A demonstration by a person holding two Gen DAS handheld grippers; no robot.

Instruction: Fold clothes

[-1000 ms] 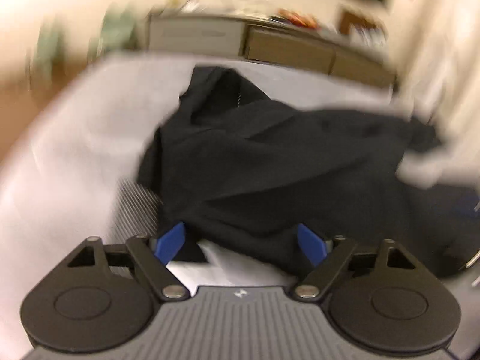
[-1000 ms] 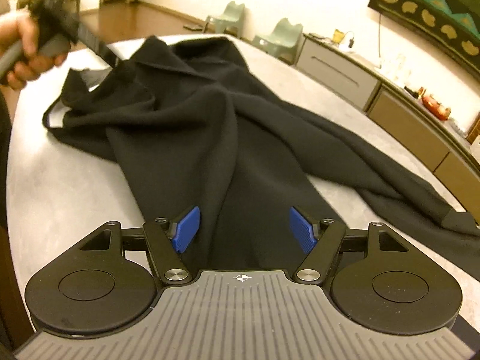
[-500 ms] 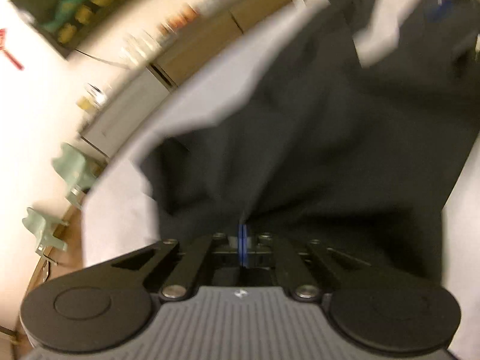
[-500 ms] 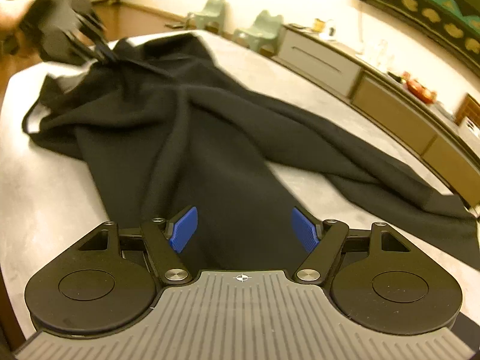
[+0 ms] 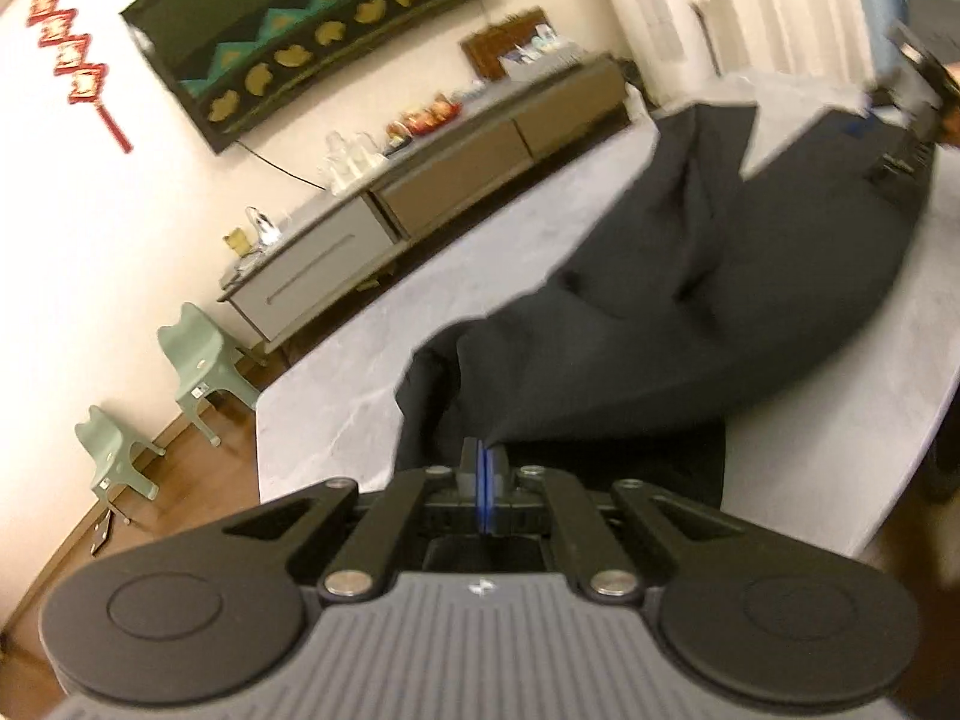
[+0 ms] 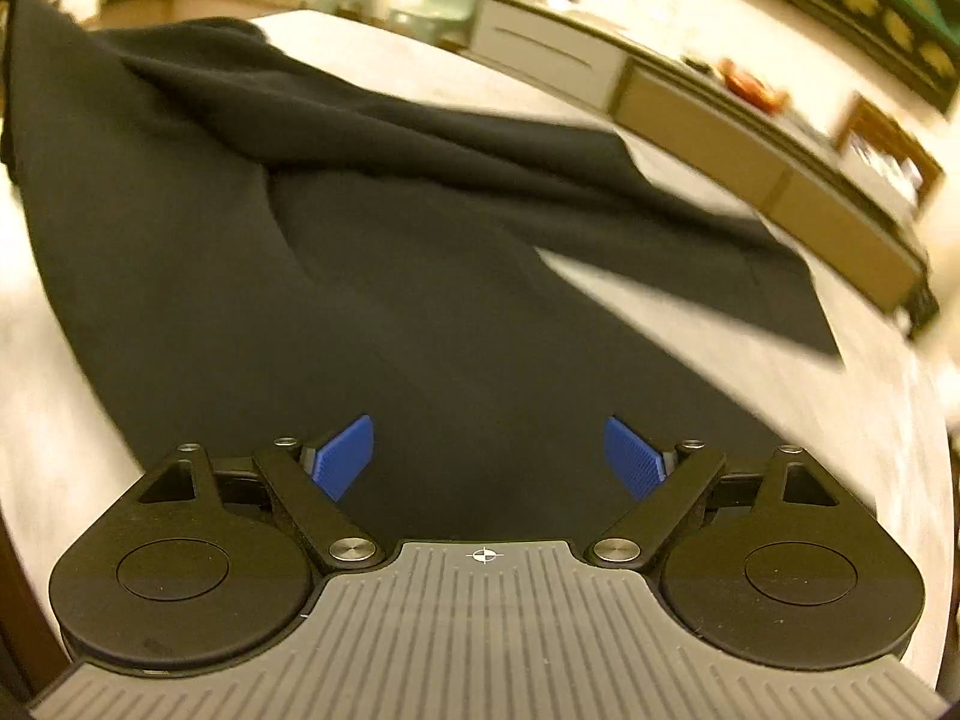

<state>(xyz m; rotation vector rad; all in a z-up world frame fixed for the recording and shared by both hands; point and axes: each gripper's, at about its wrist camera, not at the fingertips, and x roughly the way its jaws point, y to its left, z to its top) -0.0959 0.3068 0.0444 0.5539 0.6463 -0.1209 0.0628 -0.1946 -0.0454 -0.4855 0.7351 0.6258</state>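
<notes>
Left wrist view: fingers [image 5: 483,468] pinch the black garment [image 5: 690,300]'s near edge, closed.

In the left wrist view the black garment [image 5: 690,312] bunches up right at the closed blue pads [image 5: 483,468], so the pinched bit of cloth is hidden behind them. Its lower edge drops out of sight behind the gripper's body. The right gripper [image 5: 912,78] at the tabletop's [image 5: 492,252] far right corner is smeared and cut by the picture's edge; perhaps a hand holds it. In the right wrist view the garment's left end runs off the frame, its far leg hem is blurred, and small items on the sideboard [image 6: 690,96] are too smeared to name.
</notes>
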